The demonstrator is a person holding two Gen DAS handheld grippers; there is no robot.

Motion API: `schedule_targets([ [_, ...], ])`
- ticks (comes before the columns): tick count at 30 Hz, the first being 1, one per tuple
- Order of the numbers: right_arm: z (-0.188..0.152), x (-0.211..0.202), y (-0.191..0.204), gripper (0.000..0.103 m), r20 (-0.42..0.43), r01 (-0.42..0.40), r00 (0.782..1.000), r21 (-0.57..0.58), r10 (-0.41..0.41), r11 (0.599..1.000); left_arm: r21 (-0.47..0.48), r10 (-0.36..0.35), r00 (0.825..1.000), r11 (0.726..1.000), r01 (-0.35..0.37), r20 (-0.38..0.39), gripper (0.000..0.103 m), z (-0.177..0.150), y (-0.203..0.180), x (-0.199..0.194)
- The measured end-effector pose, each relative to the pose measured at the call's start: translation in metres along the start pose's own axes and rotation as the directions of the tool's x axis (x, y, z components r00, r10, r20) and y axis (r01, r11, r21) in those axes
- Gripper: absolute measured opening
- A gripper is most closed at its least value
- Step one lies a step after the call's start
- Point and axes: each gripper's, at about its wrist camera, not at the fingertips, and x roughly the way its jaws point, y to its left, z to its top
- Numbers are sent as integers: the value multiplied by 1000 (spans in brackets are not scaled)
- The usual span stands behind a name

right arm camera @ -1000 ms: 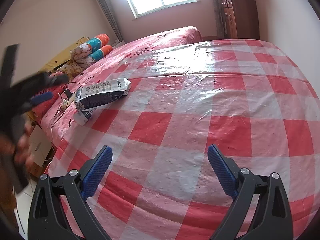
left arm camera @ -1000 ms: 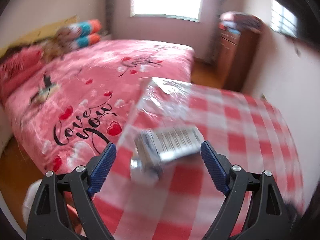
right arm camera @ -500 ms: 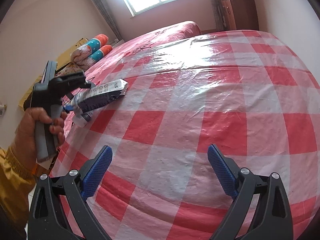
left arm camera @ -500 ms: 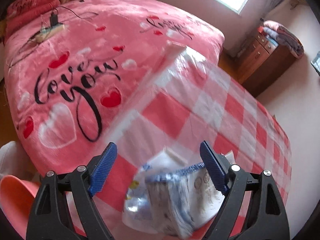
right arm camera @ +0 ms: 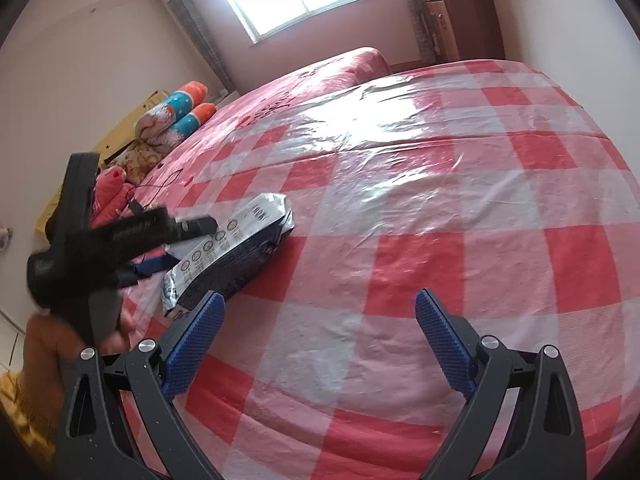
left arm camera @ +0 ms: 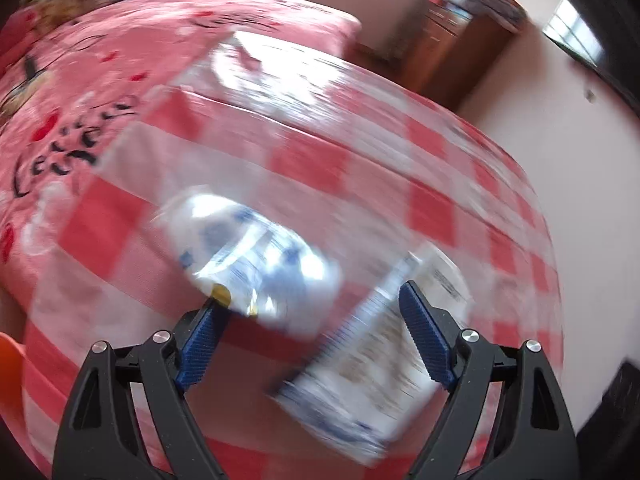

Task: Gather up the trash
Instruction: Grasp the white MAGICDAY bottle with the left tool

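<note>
**Visitor:** What's in front of you?

**Me:** A red-and-white checked plastic cover (right arm camera: 460,216), glossy and wrinkled, spread beside a pink blanket (left arm camera: 100,92). The trash lies near the cover's edge on my left: a flat printed packet (right arm camera: 236,252) and a crumpled foil-and-plastic wrapper (left arm camera: 256,264) just beside it.

**Visitor:** And your tongs?

**Me:** My left gripper (left arm camera: 308,336) hangs over both pieces with its jaws spread wide, pinching nothing; the packet (left arm camera: 372,364) sits partly between them, the wrapper by the left pad. My right gripper (right arm camera: 316,344) is spread too, empty, over bare cover well apart from the trash.

**Visitor:** How will that stuff handle?

**Me:** Light and limp, I'd judge. The packet looks a bit stiffer and flattish, so I'd close across its narrow width near the middle. The wrapper is slick and will likely crush or slide; I'd take a bunched fold. The glossy cover may let either skate away.

**Visitor:** Where does it go?

**Me:** I can't say. No bin shows clearly; there's only an orange shape (left arm camera: 8,364) at the left edge that I can't identify, contents unseen.
</note>
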Motion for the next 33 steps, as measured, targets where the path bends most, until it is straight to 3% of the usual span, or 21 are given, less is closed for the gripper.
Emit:
schedule_targets([
  [4,2,-5,-9,95,9,-1,1000,30,1,1000,54,-87,995,995,89,-38,85,-15,-30,2],
  [12,4,-11,-22,95,17,-10,1000,68,9,998,117,-122,991,985,128,-58,85,-33,-43,-5],
  [16,7,-18,-31,95,40,1,999,93,-4,996,140,-174,981,973,184,-81,85,-46,-54,-7],
  [21,9,-29,-51,97,78,-3,997,161,-9,987,147,-256,957,950,274,-134,79,-61,-70,-9],
  [24,9,-32,-59,97,87,10,996,173,-25,985,142,-245,962,955,261,-122,79,-62,-68,-15],
  [26,9,-32,-62,97,81,6,997,181,-21,983,97,-220,972,969,228,-86,79,-58,-56,-22],
  [29,10,-28,-60,97,68,-13,998,162,2,987,-48,-171,985,984,171,-5,79,-47,-24,-34],
  [33,9,-21,-42,97,44,-58,998,104,53,993,-237,-148,988,959,155,49,80,-31,14,-35],
])
